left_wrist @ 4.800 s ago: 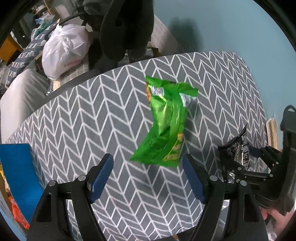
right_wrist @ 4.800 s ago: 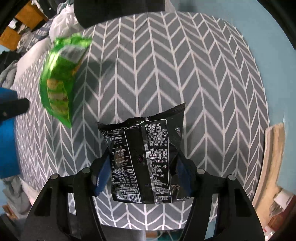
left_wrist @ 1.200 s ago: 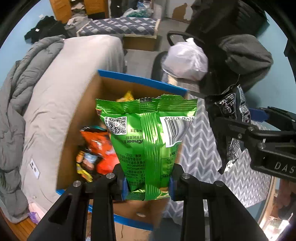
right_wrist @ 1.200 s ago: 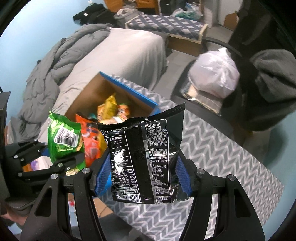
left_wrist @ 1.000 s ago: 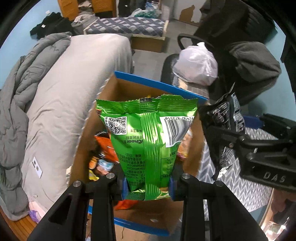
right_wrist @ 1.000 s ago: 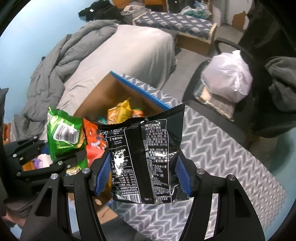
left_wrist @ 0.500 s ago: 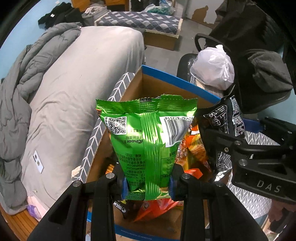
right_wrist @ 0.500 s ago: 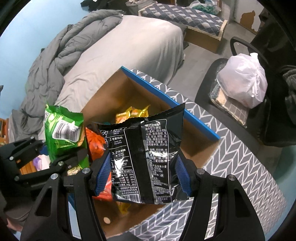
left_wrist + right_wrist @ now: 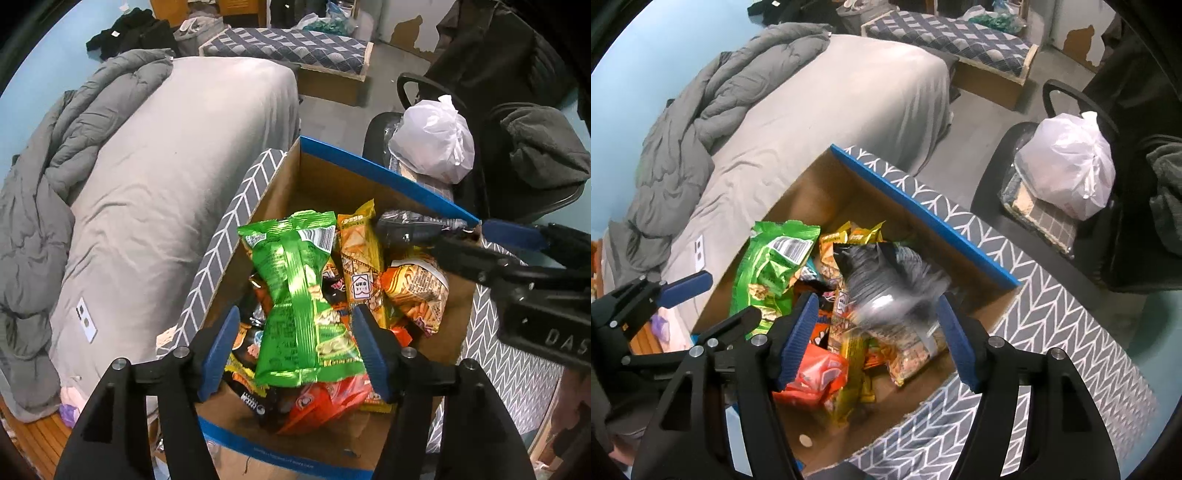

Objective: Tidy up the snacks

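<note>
- Bedroom clutter is framing a cardboard box (image 9: 325, 177) sitting on a chevron-patterned table (image 9: 1052, 295) beside a grey bed (image 9: 166, 147).
- Both the left gripper (image 9: 295, 347) and the right gripper (image 9: 875, 332) are hovering spread wide, pinching nothing.
- A green bag (image 9: 303, 295) is lying atop the pile, long axis running 12 to 6, barcode end at 12.
- A black bag (image 9: 886, 280) is showing blurred over the box; both drops are looking finished.

We hold our left gripper (image 9: 300, 345) with its blue-padded fingers (image 9: 371, 349) spread wide and nothing pinched between them. Our right gripper (image 9: 877, 332) is likewise parted, its pads (image 9: 951, 339) well apart and gripping nothing. The two sit side by side, close together, each showing at the edge of the other's wrist view, both angled downward.
</note>
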The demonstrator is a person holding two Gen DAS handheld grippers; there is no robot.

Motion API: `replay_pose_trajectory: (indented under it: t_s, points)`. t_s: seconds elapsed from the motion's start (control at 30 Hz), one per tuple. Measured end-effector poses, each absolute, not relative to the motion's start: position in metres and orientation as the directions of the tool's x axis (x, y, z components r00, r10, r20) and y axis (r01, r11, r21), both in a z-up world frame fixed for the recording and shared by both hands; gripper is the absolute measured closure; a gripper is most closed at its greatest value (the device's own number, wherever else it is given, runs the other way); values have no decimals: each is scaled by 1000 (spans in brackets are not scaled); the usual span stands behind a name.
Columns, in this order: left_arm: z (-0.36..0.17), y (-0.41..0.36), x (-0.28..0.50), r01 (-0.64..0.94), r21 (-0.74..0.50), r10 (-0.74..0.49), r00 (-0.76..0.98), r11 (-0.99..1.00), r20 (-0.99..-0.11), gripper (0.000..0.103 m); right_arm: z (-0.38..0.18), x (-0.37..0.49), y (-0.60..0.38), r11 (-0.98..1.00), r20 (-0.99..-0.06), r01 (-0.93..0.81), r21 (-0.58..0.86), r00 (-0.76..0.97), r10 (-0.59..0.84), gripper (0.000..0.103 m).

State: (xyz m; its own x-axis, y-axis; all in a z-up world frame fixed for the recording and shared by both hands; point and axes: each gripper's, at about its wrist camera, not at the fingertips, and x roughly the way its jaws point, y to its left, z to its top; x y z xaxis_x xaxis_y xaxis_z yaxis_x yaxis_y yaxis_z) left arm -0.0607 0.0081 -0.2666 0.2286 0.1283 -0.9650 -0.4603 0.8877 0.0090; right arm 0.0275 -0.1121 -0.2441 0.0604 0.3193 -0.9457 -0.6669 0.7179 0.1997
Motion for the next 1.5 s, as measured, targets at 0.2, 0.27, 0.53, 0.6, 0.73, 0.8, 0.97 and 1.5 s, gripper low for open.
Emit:
replay_pose_trajectory:
  t_s: [0.2,0.27,0.53,0.6,0.73,0.8,0.97,1.5]
  points:
    - [-242,1,-73,-481,-18,129,271,876,-954,30,-218,18,-122,692,-948,-708,144,102,301,30]
    - [-231,-3,-78,-480,-22,135,289,877,-948,30,-208,13,-126,688,-944,-713,134,120,308,30]
    - [-198,-17,-92,-492,-62,129,346,868,-929,23,-176,2,-152,704,-931,-699,130,158,328,30]
    - [-192,-20,-94,-497,-83,116,356,864,-927,23,-169,-1,-158,708,-927,-694,131,167,335,30]
    - [-183,-25,-100,-513,-93,120,367,853,-923,23,-156,-5,-171,717,-920,-684,136,180,347,30]
    - [-178,-28,-103,-518,-101,121,379,850,-917,23,-150,-8,-178,724,-917,-676,136,191,351,30]
    - [-171,-32,-108,-530,-104,124,376,842,-918,23,-136,-14,-194,745,-908,-657,119,232,349,30]
    - [-148,-59,-112,-497,-39,185,393,867,-901,23,-118,-20,-231,781,-897,-611,131,262,356,30]
